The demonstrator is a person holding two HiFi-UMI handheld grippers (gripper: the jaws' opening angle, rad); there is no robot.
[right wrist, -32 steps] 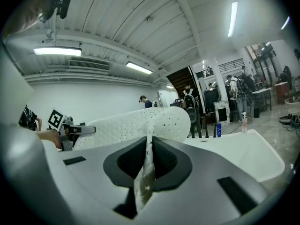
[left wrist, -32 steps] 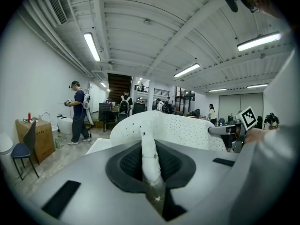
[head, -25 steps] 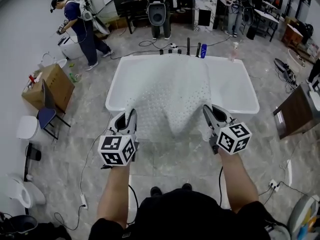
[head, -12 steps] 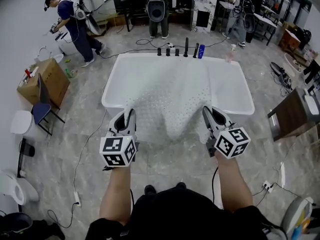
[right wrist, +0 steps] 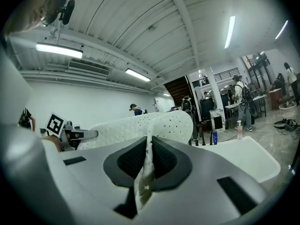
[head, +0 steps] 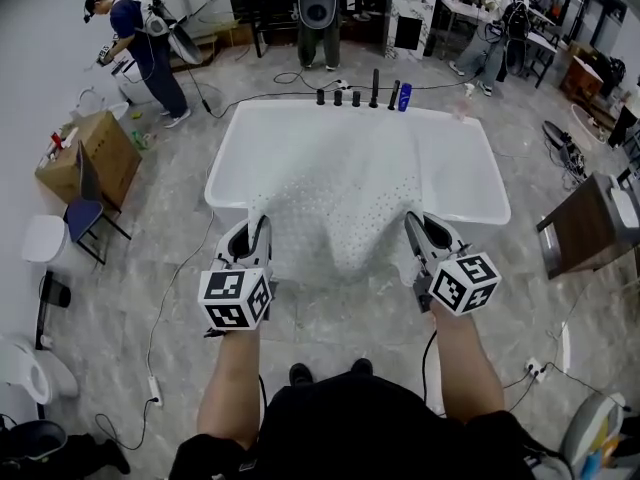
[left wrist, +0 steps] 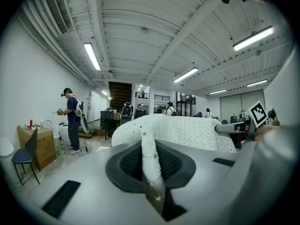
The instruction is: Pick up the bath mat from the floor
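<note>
The left gripper (head: 252, 236) and right gripper (head: 424, 230) are each clamped on a near corner of the bath mat (head: 340, 203) — wide apart, so it hangs spread. It is off the floor, its far end over the white bathtub (head: 470, 183).

A white bathtub (head: 465, 178) stands mid-scene on the grey tiled floor (head: 330, 323). At the far left are a cardboard box (head: 85, 158) and a blue chair (head: 80, 220). Near left are a toilet (head: 25, 368) and a power strip (head: 154, 392).
</note>
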